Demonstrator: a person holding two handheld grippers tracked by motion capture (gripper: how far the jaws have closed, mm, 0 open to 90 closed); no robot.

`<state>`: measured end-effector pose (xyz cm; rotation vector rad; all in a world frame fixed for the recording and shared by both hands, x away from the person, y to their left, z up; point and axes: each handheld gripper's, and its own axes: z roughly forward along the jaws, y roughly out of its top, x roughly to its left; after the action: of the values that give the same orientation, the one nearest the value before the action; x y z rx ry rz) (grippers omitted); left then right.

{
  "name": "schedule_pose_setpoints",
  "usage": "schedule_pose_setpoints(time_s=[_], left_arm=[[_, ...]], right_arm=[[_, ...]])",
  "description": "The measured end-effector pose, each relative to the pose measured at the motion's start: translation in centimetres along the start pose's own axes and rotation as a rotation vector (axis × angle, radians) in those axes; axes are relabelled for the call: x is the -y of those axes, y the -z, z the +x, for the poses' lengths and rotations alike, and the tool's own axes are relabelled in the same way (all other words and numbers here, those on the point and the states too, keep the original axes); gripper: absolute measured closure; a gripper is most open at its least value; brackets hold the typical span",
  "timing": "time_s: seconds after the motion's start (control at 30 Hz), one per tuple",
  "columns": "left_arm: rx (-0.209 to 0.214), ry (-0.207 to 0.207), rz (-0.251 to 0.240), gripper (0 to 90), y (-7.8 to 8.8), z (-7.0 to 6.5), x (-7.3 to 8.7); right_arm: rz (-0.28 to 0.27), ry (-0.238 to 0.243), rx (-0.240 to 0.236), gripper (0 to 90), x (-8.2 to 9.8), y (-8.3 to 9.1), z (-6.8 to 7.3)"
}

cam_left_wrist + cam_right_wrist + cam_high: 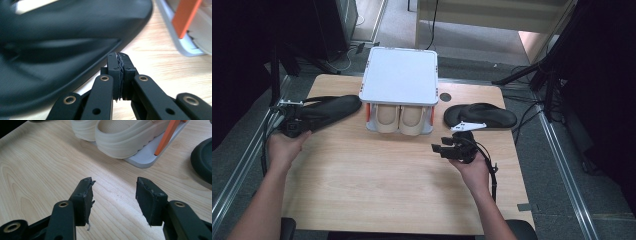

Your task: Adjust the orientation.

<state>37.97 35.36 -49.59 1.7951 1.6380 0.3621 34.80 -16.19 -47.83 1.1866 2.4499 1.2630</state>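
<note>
The left claw is clenched on nothing, its pads pressed together just beside the black sandal at the left of the high view, probably to nudge it. The right claw is released above the bare bench. I count two black sandals, the second at right, and two beige clogs stored in one white rack.

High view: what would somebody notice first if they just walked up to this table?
Probably the white two-level rack at the back middle of the table, with a pair of cream shoes tucked on its lower shelf. Then the two black flip-flops: one at the left by the shut left gripper, one at the right beyond the open right gripper.
</note>
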Motion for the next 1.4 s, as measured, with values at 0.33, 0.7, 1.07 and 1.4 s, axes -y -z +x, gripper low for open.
schedule_pose_setpoints(time_s=[0.33,0.7,1.07,1.4], left_arm=[[0.044,-0.020,-0.003,89.7,-1.5,-1.8,-3.3],[0.042,-0.011,0.001,89.8,-4.6,-2.5,-6.0],[0.012,0.025,0.012,89.6,-7.9,-2.4,-6.5],[0.006,0.005,0.047,89.2,-8.0,-2.4,-6.0]], right_arm=[[-0.010,-0.015,0.015,48.5,0.4,0.6,-0.3],[-0.012,-0.033,0.039,48.5,1.0,1.3,-0.5],[-0.009,-0.041,0.055,48.4,1.7,1.7,-0.6],[-0.012,-0.053,0.064,48.5,2.0,2.2,-0.8]])
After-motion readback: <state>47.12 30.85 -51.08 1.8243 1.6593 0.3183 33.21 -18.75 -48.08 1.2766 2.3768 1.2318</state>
